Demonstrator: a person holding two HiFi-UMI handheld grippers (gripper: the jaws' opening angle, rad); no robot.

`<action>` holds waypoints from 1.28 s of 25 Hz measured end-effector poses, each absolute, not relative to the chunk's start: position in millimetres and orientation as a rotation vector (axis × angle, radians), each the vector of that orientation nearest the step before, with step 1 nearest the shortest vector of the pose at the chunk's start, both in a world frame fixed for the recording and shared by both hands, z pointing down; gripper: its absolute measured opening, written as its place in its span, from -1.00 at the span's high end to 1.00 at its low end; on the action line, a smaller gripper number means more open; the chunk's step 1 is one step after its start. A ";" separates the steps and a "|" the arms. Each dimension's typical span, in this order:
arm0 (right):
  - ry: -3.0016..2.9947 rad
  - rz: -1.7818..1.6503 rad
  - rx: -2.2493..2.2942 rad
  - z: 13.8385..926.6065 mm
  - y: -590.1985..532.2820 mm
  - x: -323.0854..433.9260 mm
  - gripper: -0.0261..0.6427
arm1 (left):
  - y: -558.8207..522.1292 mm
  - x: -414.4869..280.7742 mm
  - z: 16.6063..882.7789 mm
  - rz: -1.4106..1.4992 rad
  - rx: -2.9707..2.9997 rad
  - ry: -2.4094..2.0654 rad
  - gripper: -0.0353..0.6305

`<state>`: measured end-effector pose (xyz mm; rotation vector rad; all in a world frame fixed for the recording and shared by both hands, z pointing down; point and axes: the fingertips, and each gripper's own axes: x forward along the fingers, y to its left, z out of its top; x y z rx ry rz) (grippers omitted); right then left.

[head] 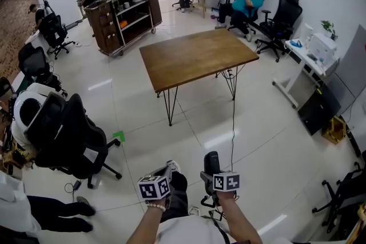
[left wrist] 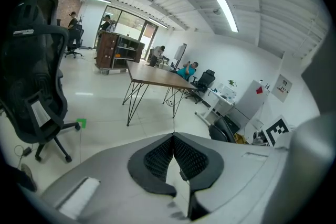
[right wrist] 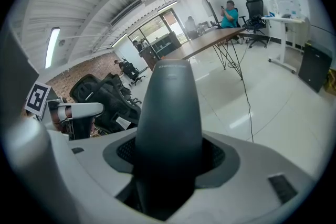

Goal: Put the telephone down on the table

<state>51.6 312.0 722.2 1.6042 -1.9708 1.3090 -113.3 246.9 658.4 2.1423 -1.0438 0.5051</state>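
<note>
While the left gripper [left wrist: 173, 138] is closed empty, the right gripper [right wrist: 169, 157] jaws clamp the telephone [right wrist: 169, 105]

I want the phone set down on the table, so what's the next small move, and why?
Probably carry it forward toward the table. The right claw is shut on the phone, but the table stands well ahead across the floor, so lowering now would likely miss it.

Left gripper [left wrist: 173, 139]: grey shell, black mesh fingers [left wrist: 157, 157]; marker cube [head: 153, 187] (black-white squares); beaded bracelet [head: 155, 207].
</note>
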 end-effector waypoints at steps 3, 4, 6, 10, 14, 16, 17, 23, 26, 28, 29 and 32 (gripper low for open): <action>-1.970 1.318 1.601 725.2 297.1 58.5 0.07 | 228.0 -105.5 659.8 0.509 2.142 -1.041 0.89; -1.970 1.318 1.601 725.9 290.8 62.1 0.07 | 220.8 -101.3 660.9 0.509 2.143 -1.038 0.89; -1.967 1.319 1.610 726.4 276.0 70.8 0.07 | 203.8 -91.1 662.3 0.512 2.150 -1.030 0.89; -1.950 1.312 1.619 728.6 241.2 87.0 0.07 | 162.2 -72.7 663.6 0.509 2.163 -1.017 0.89; -1.934 1.325 1.624 726.6 206.7 97.9 0.07 | 122.0 -61.3 662.0 0.510 2.156 -1.005 0.89; -1.928 1.334 1.634 725.3 189.0 103.8 0.07 | 98.9 -55.7 660.7 0.514 2.158 -1.001 0.89; -1.925 1.338 1.639 725.0 179.2 106.6 0.07 | 86.3 -53.2 659.5 0.516 2.162 -1.000 0.89; -1.905 1.341 1.667 721.7 114.2 123.8 0.07 | 11.8 -41.3 654.5 0.523 2.175 -1.000 0.89; -1.906 1.332 1.686 718.2 78.8 127.0 0.07 | -21.4 -38.0 654.2 0.528 2.184 -0.990 0.89; -1.911 1.319 1.689 714.2 56.8 127.0 0.07 | -40.6 -36.0 653.1 0.524 2.189 -0.982 0.89; -1.913 1.311 1.688 711.8 46.6 127.0 0.07 | -49.6 -34.8 652.2 0.520 2.190 -0.978 0.89; -1.914 1.287 1.683 704.4 21.2 126.7 0.07 | -72.2 -32.1 650.2 0.507 2.192 -0.964 0.89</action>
